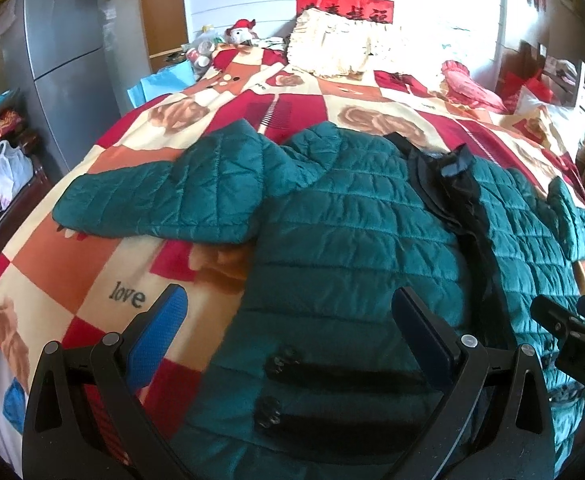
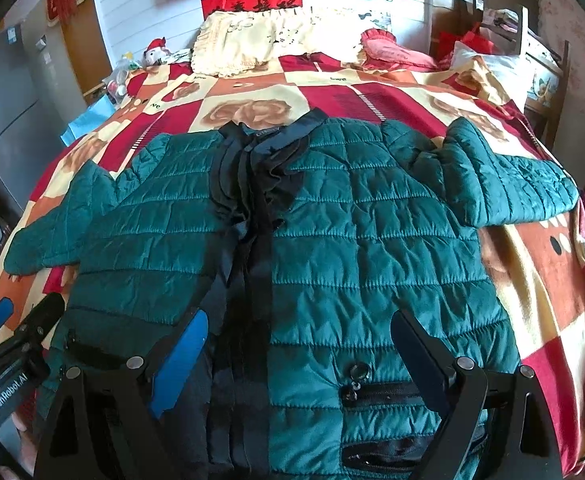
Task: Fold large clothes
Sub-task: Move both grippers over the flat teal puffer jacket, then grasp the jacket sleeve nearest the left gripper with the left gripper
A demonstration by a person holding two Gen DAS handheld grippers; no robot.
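A teal quilted jacket (image 2: 372, 240) with a black front placket lies flat, front up, on a patterned bed, both sleeves spread out to the sides. In the left wrist view the jacket (image 1: 352, 232) fills the middle, its left sleeve (image 1: 152, 196) stretched across the blanket. My left gripper (image 1: 288, 312) hovers open over the jacket's lower left panel, above two black zip pockets. My right gripper (image 2: 300, 332) stands open above the lower right panel, nothing between its blue pads. Each gripper shows at the edge of the other's view.
The bed carries a red, orange and cream checked blanket (image 1: 92, 264) with cream pillows (image 2: 252, 40) and a pink cushion (image 2: 396, 52) at the head. A grey fridge (image 1: 60, 40) and cluttered shelves stand at the left; a wooden chair (image 2: 540, 52) stands at the right.
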